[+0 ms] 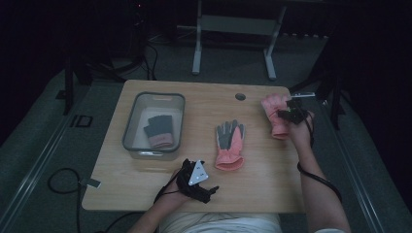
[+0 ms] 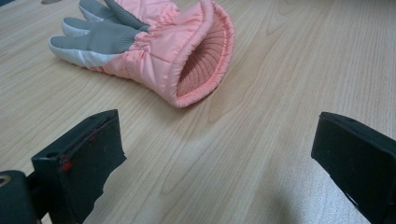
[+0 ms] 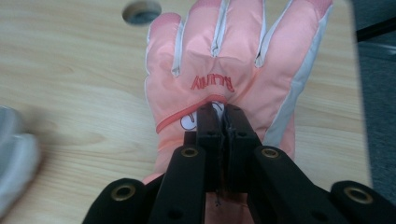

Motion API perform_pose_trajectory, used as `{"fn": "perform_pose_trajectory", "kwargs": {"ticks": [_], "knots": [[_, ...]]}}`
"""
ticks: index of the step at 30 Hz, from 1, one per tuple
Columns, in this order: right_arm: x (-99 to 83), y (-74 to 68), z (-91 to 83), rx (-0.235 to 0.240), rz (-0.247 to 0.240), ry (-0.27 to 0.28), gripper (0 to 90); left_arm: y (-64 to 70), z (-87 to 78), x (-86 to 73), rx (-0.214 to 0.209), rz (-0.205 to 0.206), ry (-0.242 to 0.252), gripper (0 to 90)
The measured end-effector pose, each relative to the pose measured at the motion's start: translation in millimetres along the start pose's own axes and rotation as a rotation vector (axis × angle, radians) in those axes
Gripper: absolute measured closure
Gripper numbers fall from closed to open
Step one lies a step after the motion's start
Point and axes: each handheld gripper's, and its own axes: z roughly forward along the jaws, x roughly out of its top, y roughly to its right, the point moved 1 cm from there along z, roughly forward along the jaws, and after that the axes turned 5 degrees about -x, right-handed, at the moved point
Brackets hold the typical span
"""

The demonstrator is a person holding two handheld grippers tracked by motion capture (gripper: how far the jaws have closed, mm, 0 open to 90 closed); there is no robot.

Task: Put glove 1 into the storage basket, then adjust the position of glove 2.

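The right gripper (image 1: 291, 112) is clamped on a pink padded winter glove with pale grey side panels and red lettering (image 3: 224, 70) at the far right corner of the light wooden worktop (image 1: 262, 170). In the right gripper view its two black jaws are pressed together on a pinch of the fabric on the back of the glove, just below the lettering, and the glove's fingers point away from the camera towards a round cable hole (image 3: 141, 11) in the worktop. In the high view this glove (image 1: 276, 116) appears just beside the worktop's right edge, with the person's right hand (image 1: 301, 130) behind the gripper.

The left gripper (image 1: 201, 187) sits low at the near edge of the worktop, its jaws spread wide apart and holding nothing. In the left gripper view its jaws frame bare wood, and a second pink padded glove with a grey palm and a ribbed knit cuff lining (image 2: 154, 46) lies ahead of them, apart from both jaws, its cuff opening turned towards the camera. In the high view this glove (image 1: 230, 145) lies flat near the middle of the worktop, fingers pointing away from the person.

On the left part of the worktop stands a clear rectangular plastic bin (image 1: 131, 121), and a dark grey glove with a pink cuff (image 1: 159, 131) lies inside it.
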Motion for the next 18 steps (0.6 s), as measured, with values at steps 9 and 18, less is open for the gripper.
{"fn": "perform_pose_trajectory", "kwargs": {"ticks": [9, 18], "knots": [[-6.2, -17.0, -57.2, -0.047, 0.061, 0.069, 87.0, 0.4, -2.6, 2.0, 0.006, 0.012, 0.005, 1.7], [-34.0, -44.4, -93.1, -0.121, 0.062, 0.099, 86.9, 1.3, -4.4, 4.3, 0.010, 0.023, 0.010, 1.7]]}}
